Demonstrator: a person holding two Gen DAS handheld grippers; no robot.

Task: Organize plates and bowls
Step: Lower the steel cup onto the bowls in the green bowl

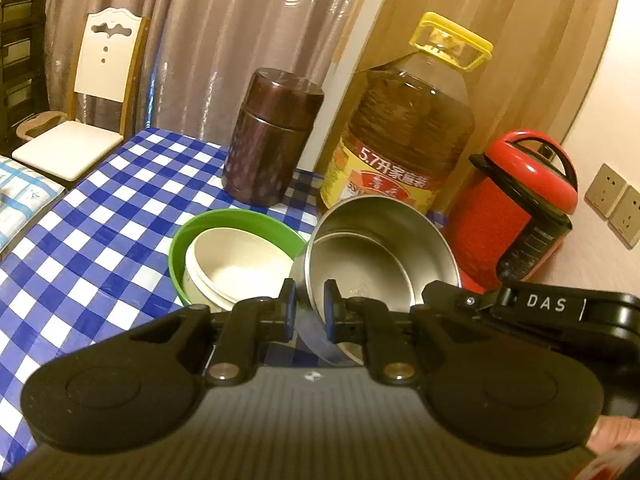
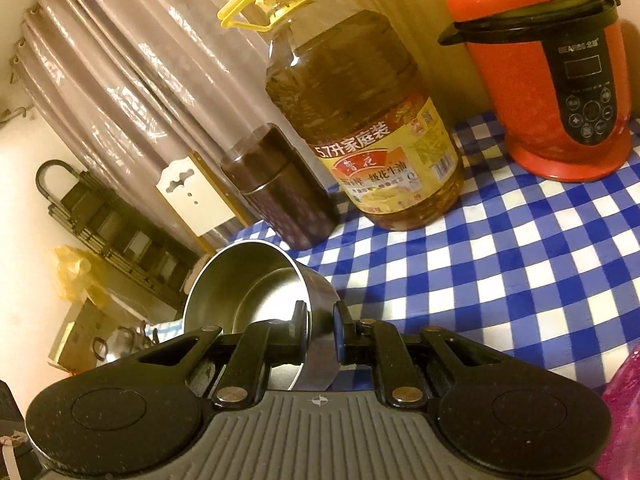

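In the left wrist view my left gripper [image 1: 310,304] is shut on the near rim of a steel bowl [image 1: 380,248], tilted with its opening toward me. My right gripper [image 1: 460,300] reaches in from the right beside that bowl. A cream bowl [image 1: 236,268] sits nested in a green bowl [image 1: 200,228] on the blue checked tablecloth [image 1: 100,240], left of the steel bowl. In the right wrist view my right gripper [image 2: 320,324] is shut on the rim of a tilted steel bowl [image 2: 248,280], held above the table.
A dark brown canister [image 1: 272,136], a large oil bottle [image 1: 404,128] and a red electric cooker [image 1: 516,208] stand at the table's back. A white chair [image 1: 88,100] stands at the far left by the curtain. Wall sockets [image 1: 616,204] are at right.
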